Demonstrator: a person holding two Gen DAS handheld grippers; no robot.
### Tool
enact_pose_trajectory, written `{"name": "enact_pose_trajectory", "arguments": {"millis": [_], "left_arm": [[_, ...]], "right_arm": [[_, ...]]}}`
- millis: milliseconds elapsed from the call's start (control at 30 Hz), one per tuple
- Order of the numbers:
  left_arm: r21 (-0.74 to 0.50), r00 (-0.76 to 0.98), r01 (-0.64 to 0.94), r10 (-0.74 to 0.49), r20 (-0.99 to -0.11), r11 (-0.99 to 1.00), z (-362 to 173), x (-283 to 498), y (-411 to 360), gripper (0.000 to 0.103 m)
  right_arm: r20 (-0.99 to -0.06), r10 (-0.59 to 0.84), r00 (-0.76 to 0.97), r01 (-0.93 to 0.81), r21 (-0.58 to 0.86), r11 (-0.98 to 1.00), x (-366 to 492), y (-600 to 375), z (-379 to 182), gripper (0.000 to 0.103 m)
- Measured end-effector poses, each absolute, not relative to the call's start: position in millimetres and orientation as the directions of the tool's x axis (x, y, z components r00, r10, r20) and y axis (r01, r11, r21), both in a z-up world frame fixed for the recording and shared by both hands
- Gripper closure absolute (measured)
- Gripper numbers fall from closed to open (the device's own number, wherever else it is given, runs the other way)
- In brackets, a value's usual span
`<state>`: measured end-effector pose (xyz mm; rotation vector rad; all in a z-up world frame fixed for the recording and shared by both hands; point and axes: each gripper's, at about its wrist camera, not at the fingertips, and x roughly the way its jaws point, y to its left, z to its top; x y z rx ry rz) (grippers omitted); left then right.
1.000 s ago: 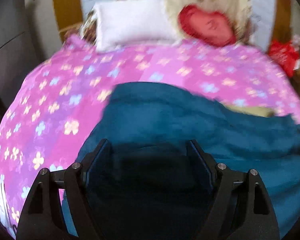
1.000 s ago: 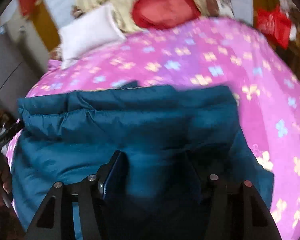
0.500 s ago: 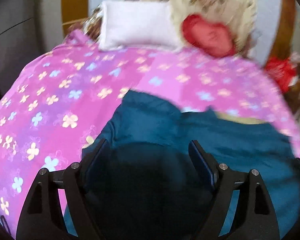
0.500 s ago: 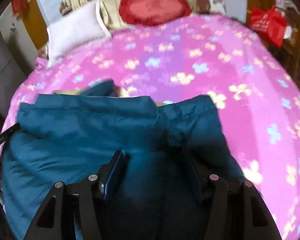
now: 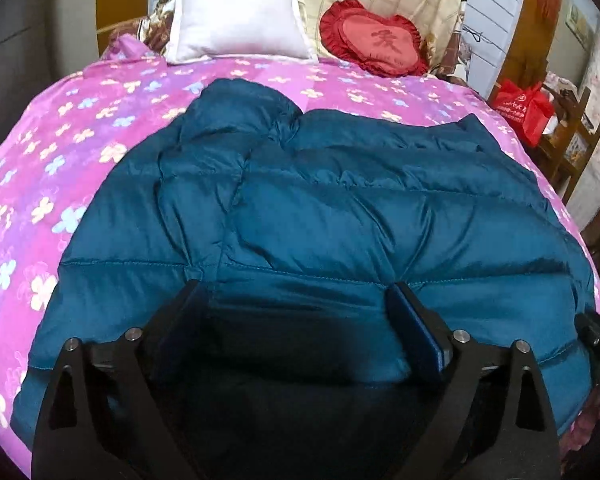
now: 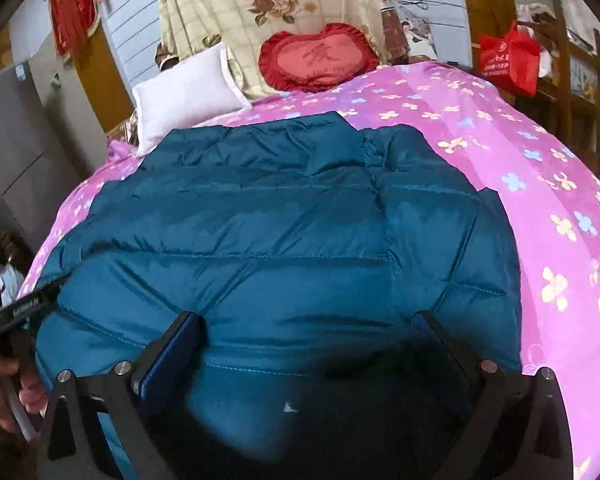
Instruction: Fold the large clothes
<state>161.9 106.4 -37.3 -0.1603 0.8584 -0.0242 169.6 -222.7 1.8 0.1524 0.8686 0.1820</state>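
1. Two grippers hang over one garment: a teal quilted puffer jacket [image 5: 340,216] spread across the pink floral bedspread [image 5: 60,152], below the white pillow [image 5: 236,20] and the red heart cushion [image 5: 374,38].
2. Left gripper [image 5: 296,304]: jaws spread wide, having just been opening. The near hem panel lies between the fingers, but the pads do not press on it.
3. Right gripper [image 6: 308,336]: jaws at full spread, also just opened. Jacket fabric lies between the fingers, unclamped.
4. Handling, judged: the shell looks glossy and slick, the fill soft and springy. Expect light weight, no stiffness, and a fold that tends to puff back up.
5. Grip points, judged: take hold on a stitched quilt seam or the hem edge, where layers are thinner and firmer. Avoid pinching the middle of a puffed panel; slick fabric may slide out.
6. Press each fold flat after placing it.
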Motion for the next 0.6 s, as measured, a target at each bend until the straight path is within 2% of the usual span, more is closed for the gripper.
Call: {"name": "enact_pose_trajectory", "arguments": {"millis": [233, 300, 367, 400, 467, 600], "left_arm": [[-0.155, 0.67, -0.059, -0.076, -0.738, 0.986, -21, 137, 107, 0.011], [-0.172, 0.716, -0.031, -0.098, -0.692, 0.985, -12, 115, 100, 0.011], [-0.145, 0.721, 0.006, -0.105, -0.684, 0.989, -19, 102, 89, 0.01], [-0.13, 0.705, 0.011, -0.1, -0.702, 0.991, -27, 103, 84, 0.01], [-0.154, 0.69, 0.003, -0.113, -0.715, 0.988, -39, 107, 85, 0.008], [-0.186, 0.675, -0.012, -0.129, -0.726, 0.982, -28, 109, 97, 0.008]], "right_arm": [[-0.749, 0.197, 0.632, -0.075, 0.194, 0.978, 160, -221, 13, 0.001], [-0.697, 0.253, 0.671, -0.132, 0.224, 0.966, 144, -217, 27, 0.001], [-0.664, 0.314, 0.679, -0.208, 0.236, 0.949, 133, -205, 34, 0.001], [-0.667, 0.328, 0.668, -0.229, 0.236, 0.945, 132, -200, 32, 0.001], [-0.743, 0.292, 0.602, -0.236, 0.184, 0.954, 139, -188, 11, 0.0], [-0.722, 0.295, 0.626, -0.224, 0.196, 0.955, 139, -196, 17, 0.0]]}}
